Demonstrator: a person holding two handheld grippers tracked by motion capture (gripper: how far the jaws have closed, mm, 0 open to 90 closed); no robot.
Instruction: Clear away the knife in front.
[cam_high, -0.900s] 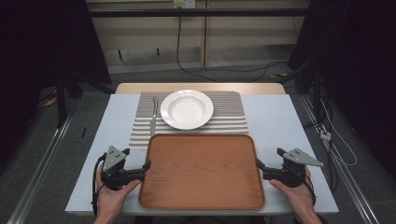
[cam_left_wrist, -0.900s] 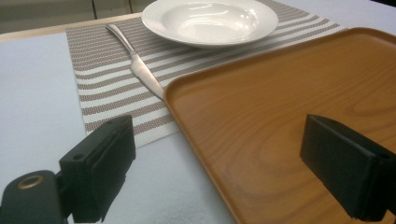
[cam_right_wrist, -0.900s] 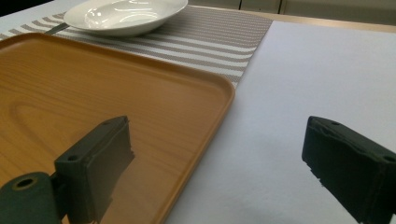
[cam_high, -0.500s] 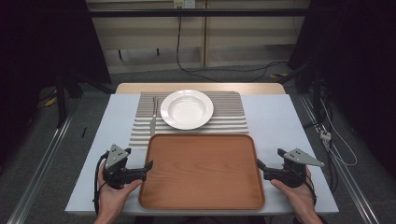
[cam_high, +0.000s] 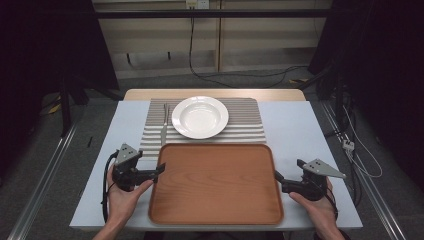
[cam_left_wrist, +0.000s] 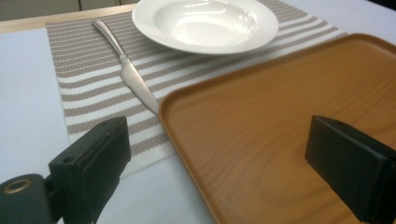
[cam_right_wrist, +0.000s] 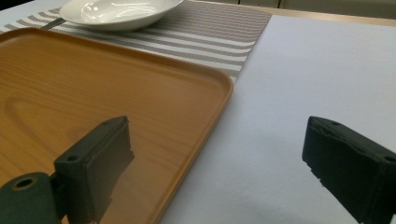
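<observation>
Change: both claws have edged slightly nearer the tray's side edges; tray, plate and knife lie as before.
Left claw: jaws spread wide, one over the desk, one over the tray's left rim, gripping nothing.
Right claw: jaws spread wide astride the tray's right rim, gripping nothing.
Wooden tray: flat at the desk's near edge, centred, its far edge overlapping the placemat.
Striped placemat: toward the desk's far edge.
White plate: on the placemat, just beyond the tray.
Knife: on the placemat left of the plate, tip at the tray's far left corner.
Desk: white top.
</observation>
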